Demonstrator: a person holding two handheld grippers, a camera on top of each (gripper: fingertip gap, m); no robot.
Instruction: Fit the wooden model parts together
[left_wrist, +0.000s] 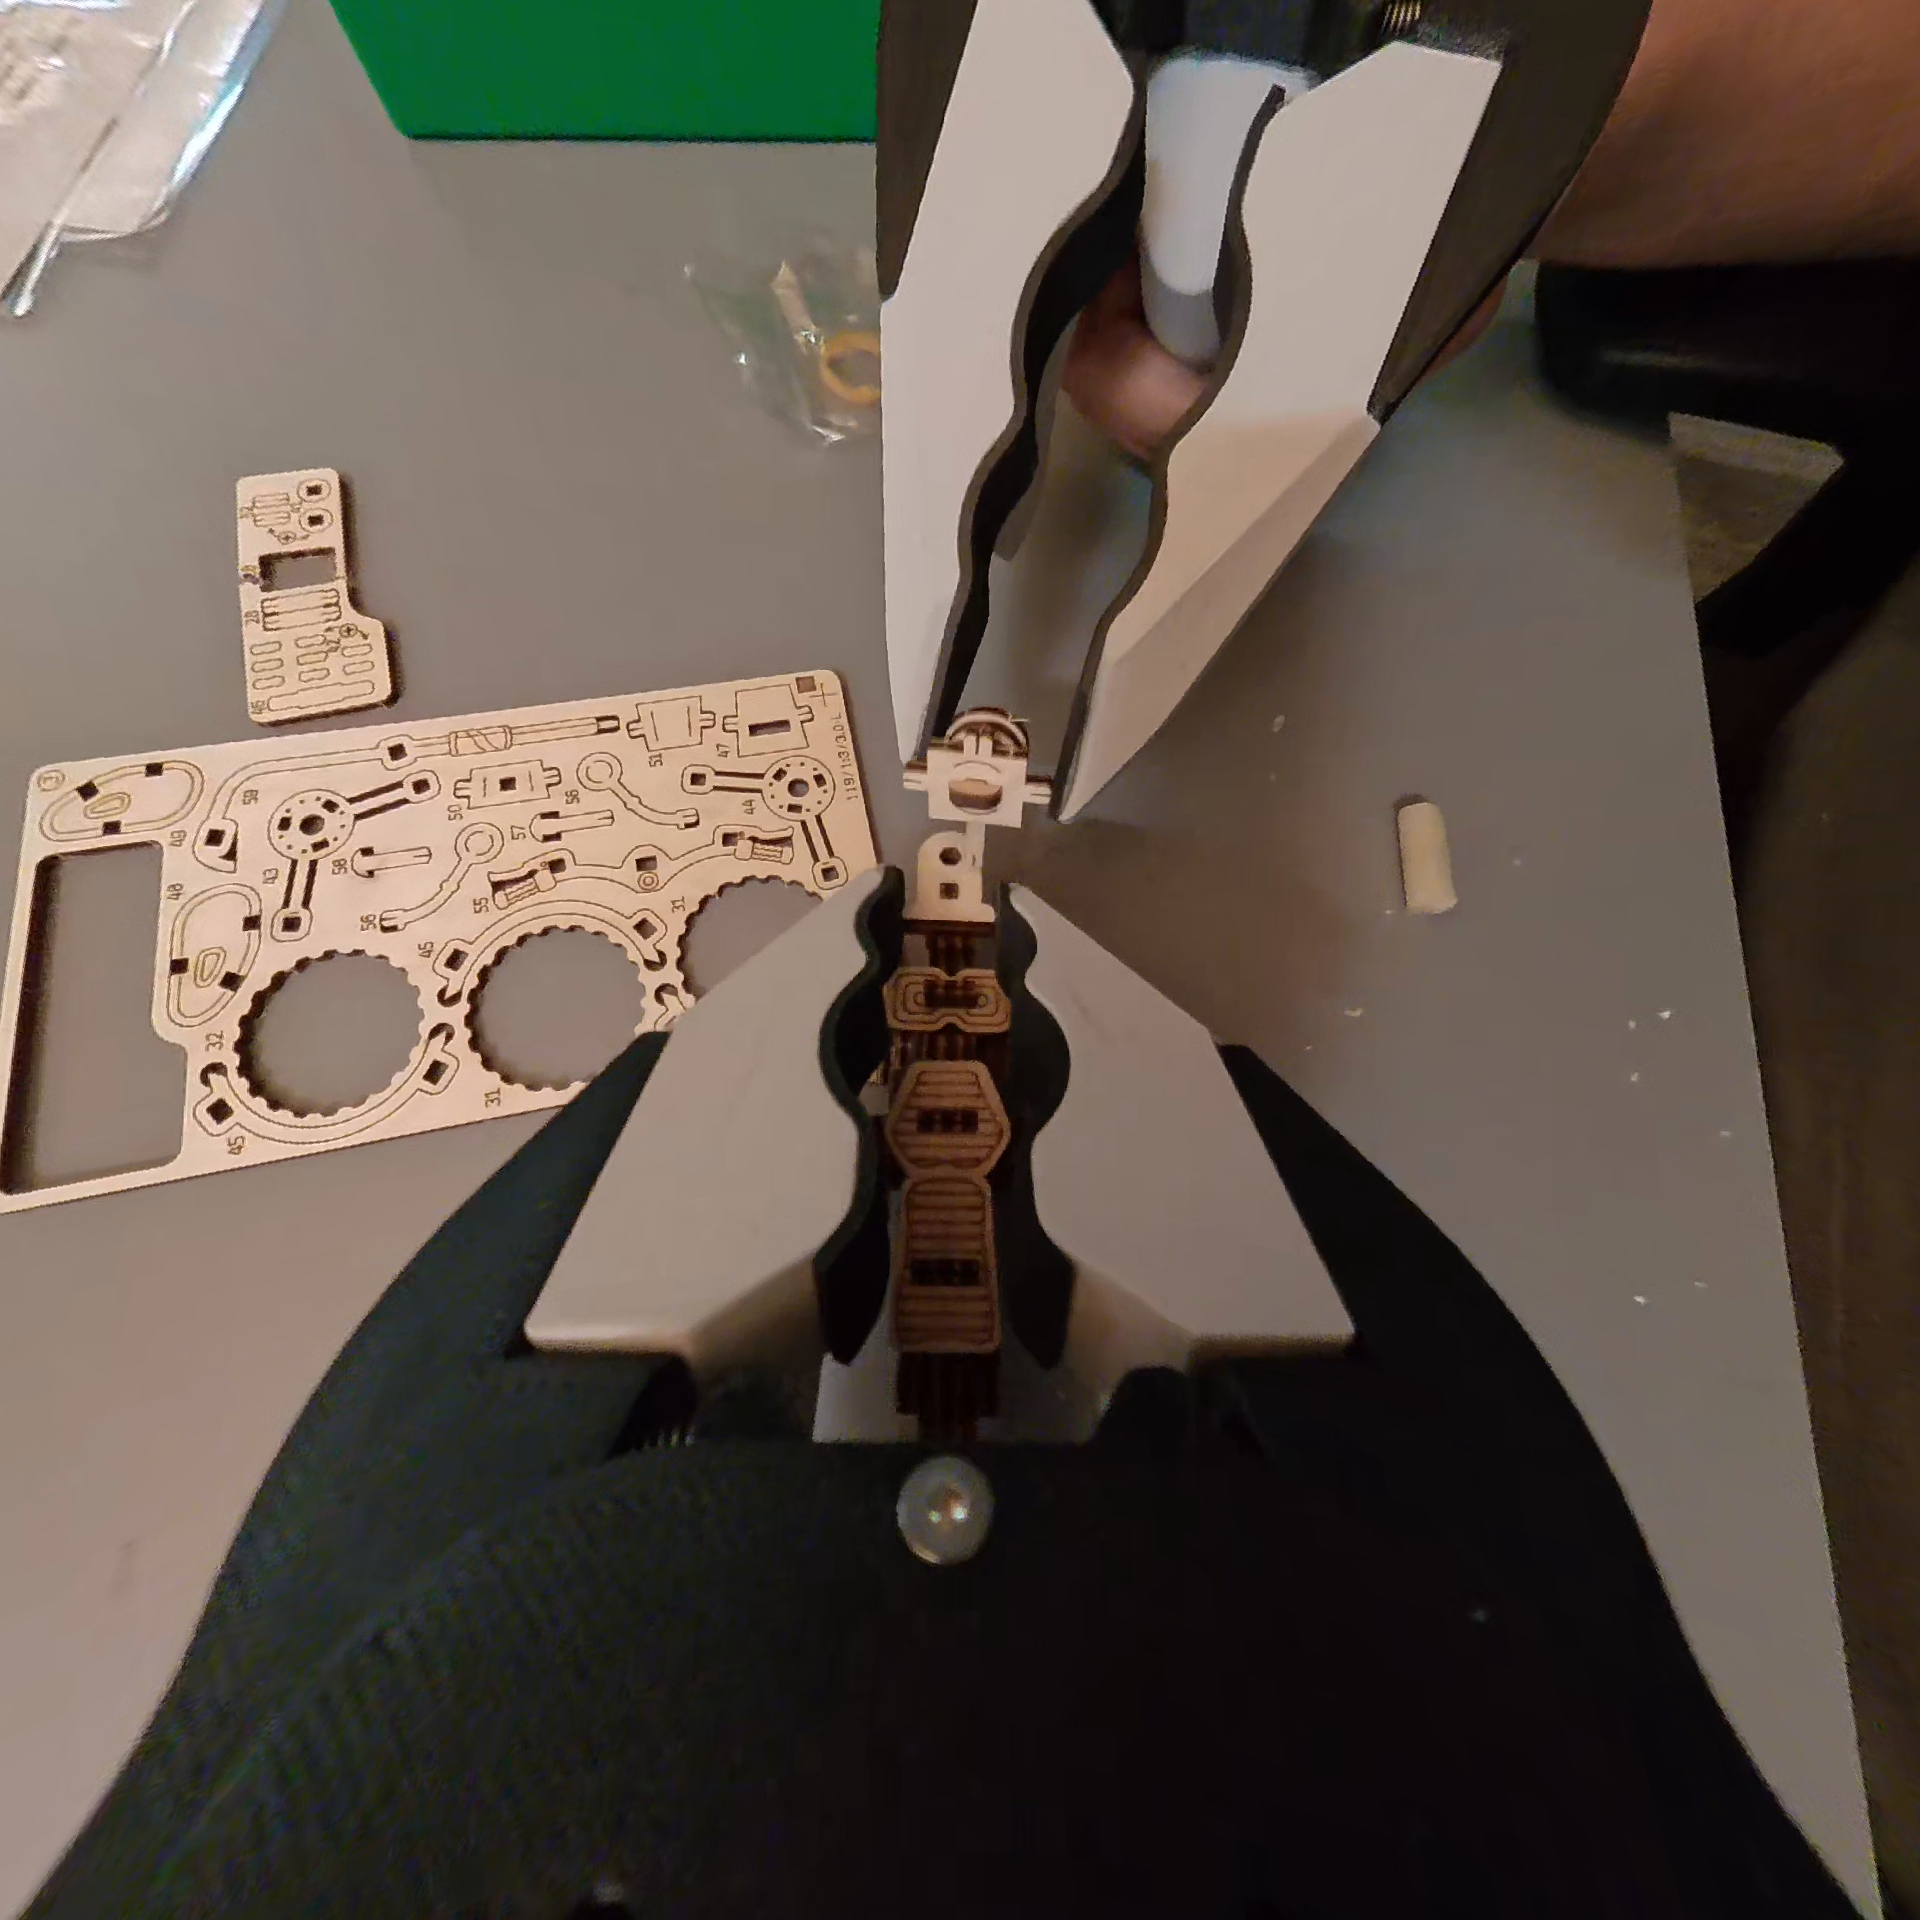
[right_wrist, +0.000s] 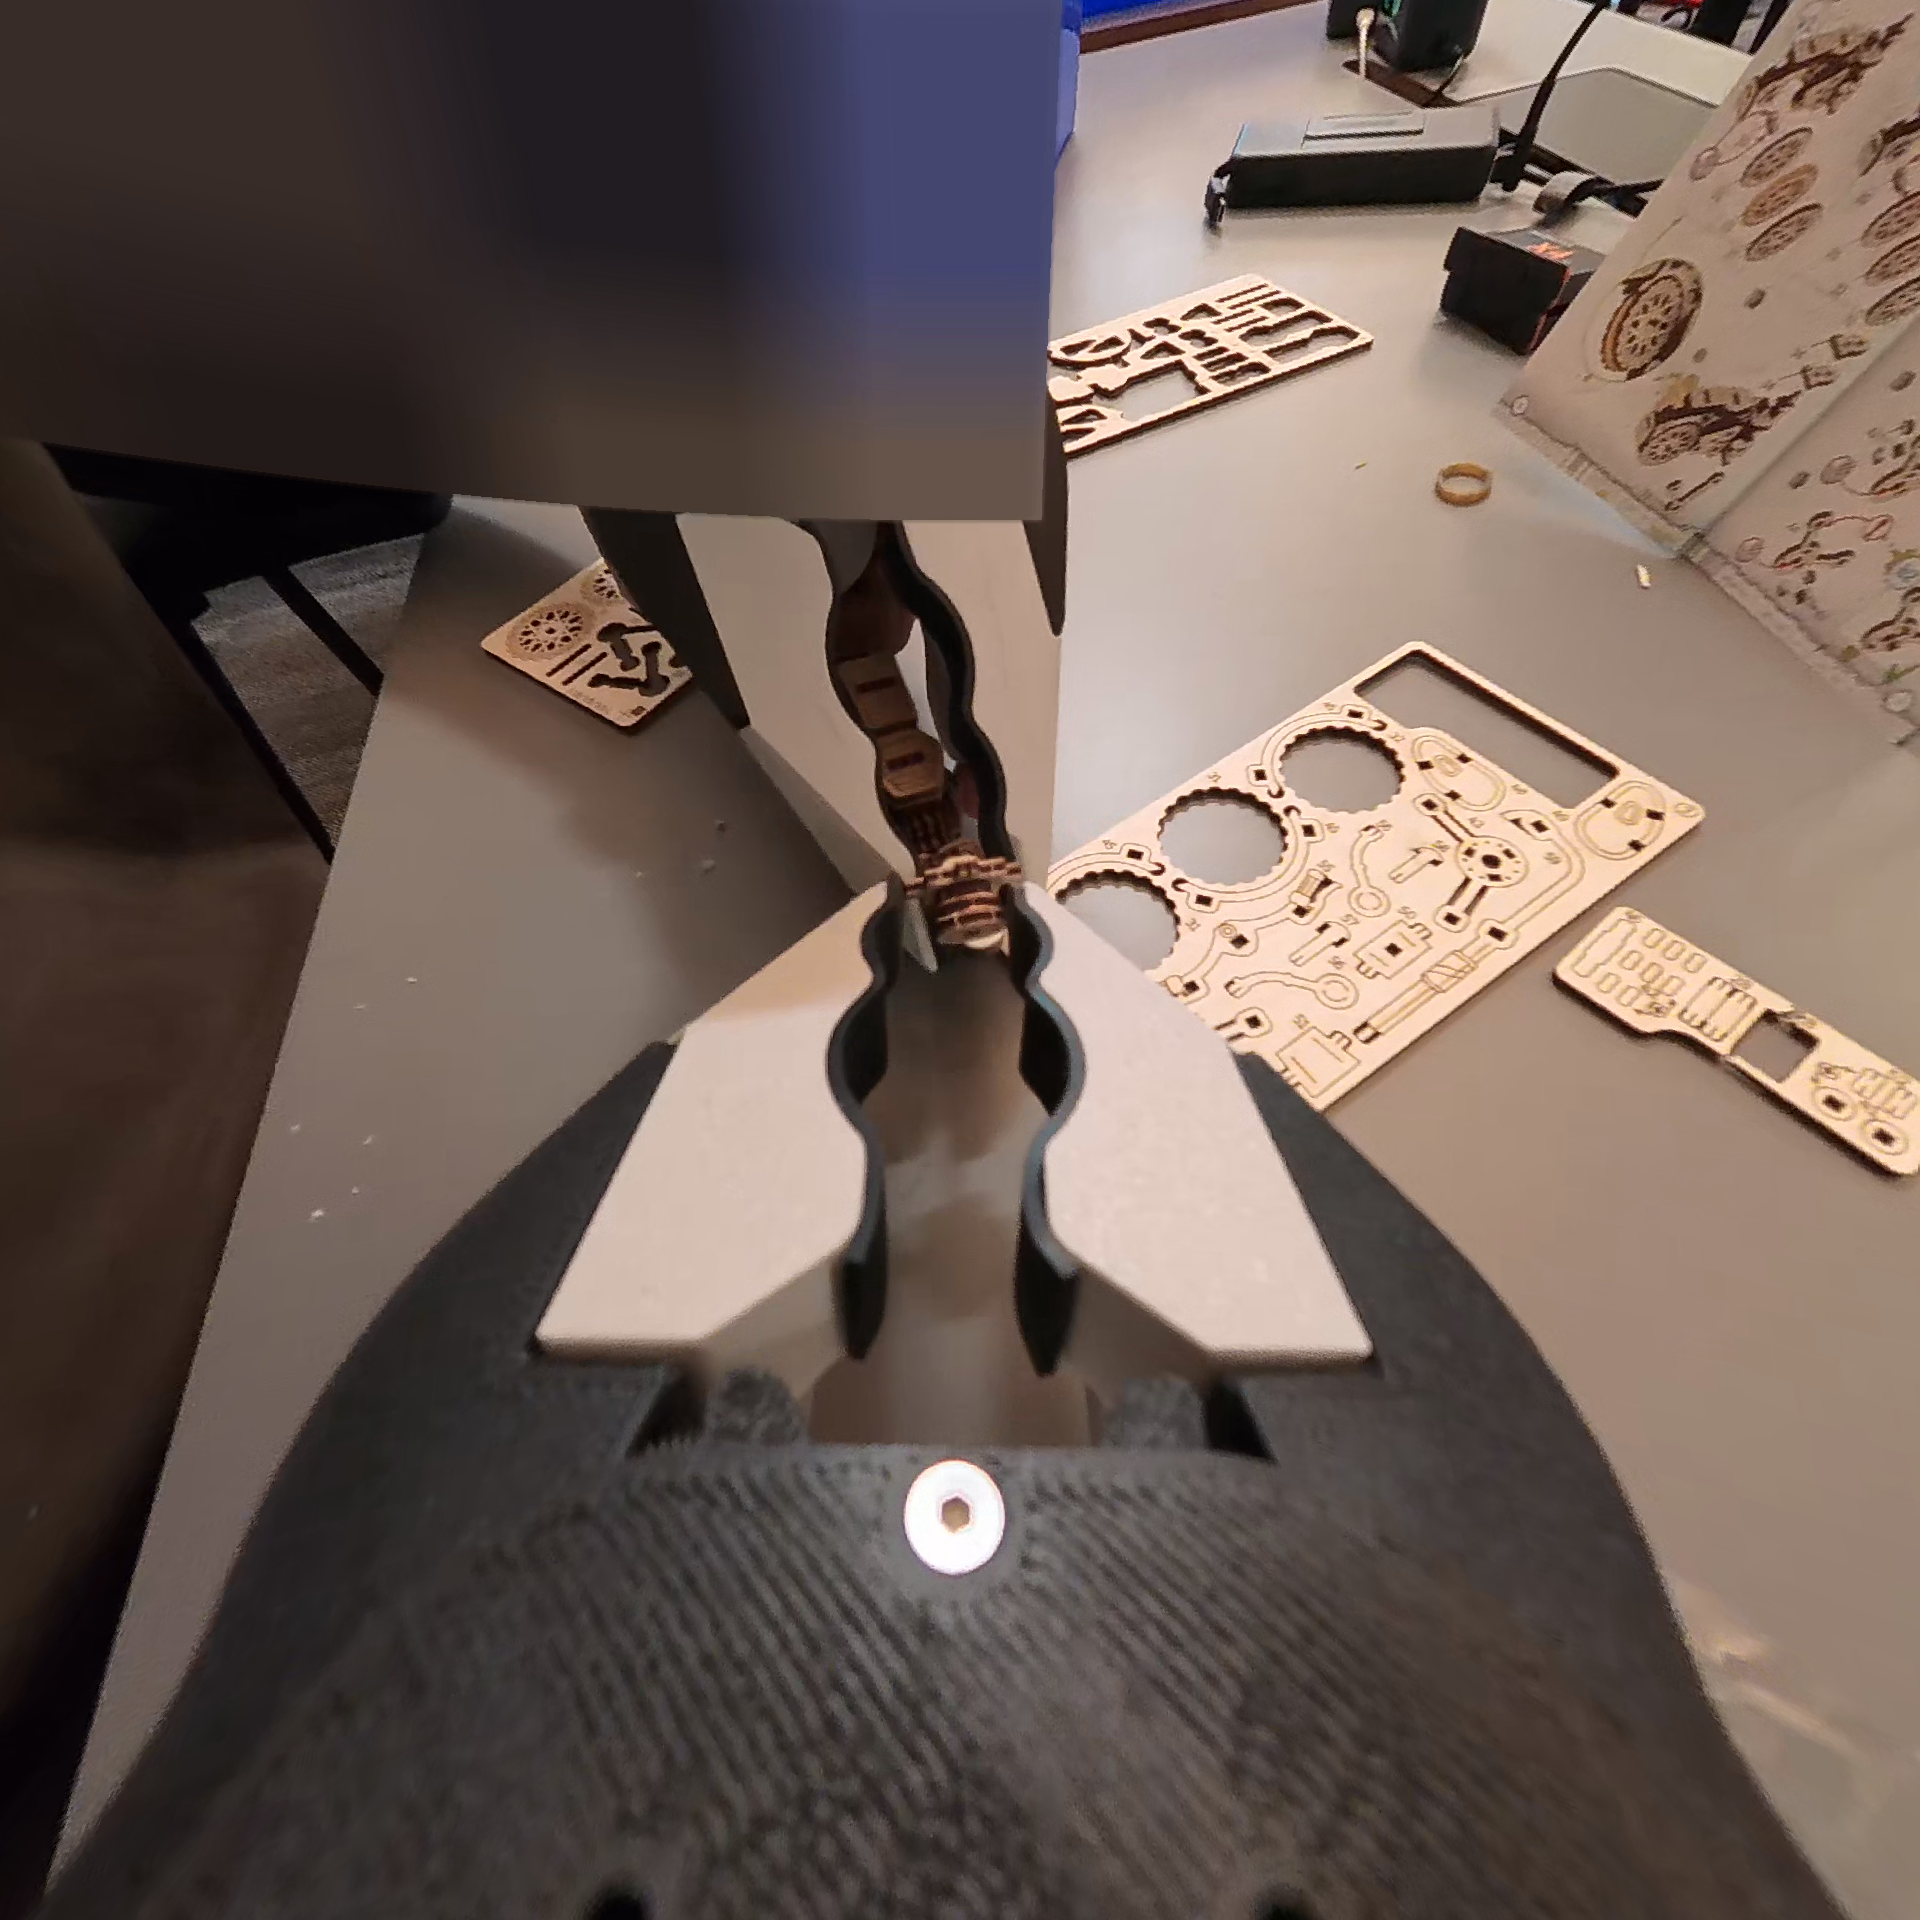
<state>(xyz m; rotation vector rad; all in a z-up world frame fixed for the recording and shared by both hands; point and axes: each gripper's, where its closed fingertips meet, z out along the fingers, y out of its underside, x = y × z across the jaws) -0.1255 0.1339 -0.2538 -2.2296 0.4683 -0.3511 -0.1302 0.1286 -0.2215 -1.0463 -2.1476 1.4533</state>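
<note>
1. The left gripper (left_wrist: 943, 883) is clamped on a long wooden model body (left_wrist: 943, 1143), a stack of dark laser-cut layers with pale engraved plates on top. It lies along the gap between the fingers, and its pale tab sticks out at 12 o'clock past the tips.
2. The right gripper (left_wrist: 982, 790) comes in from 12 o'clock in the left wrist view, its tips pinched on a small cross-shaped wooden piece (left_wrist: 971, 784). In its own view the tips (right_wrist: 956, 914) meet the body's end.
3. The small piece sits right at the tab, touching or very nearly so; I cannot tell whether it is seated.
4. Judged from this, the body is largely built and this joint is the step in hand.
5. Much seems left: the large parts sheet (left_wrist: 416, 904) at 9 o'clock on the grey table (left_wrist: 1455, 1143) has three round cut-outs gone but many parts uncut, and a smaller sheet (left_wrist: 312, 592) lies at 10 o'clock.
</note>
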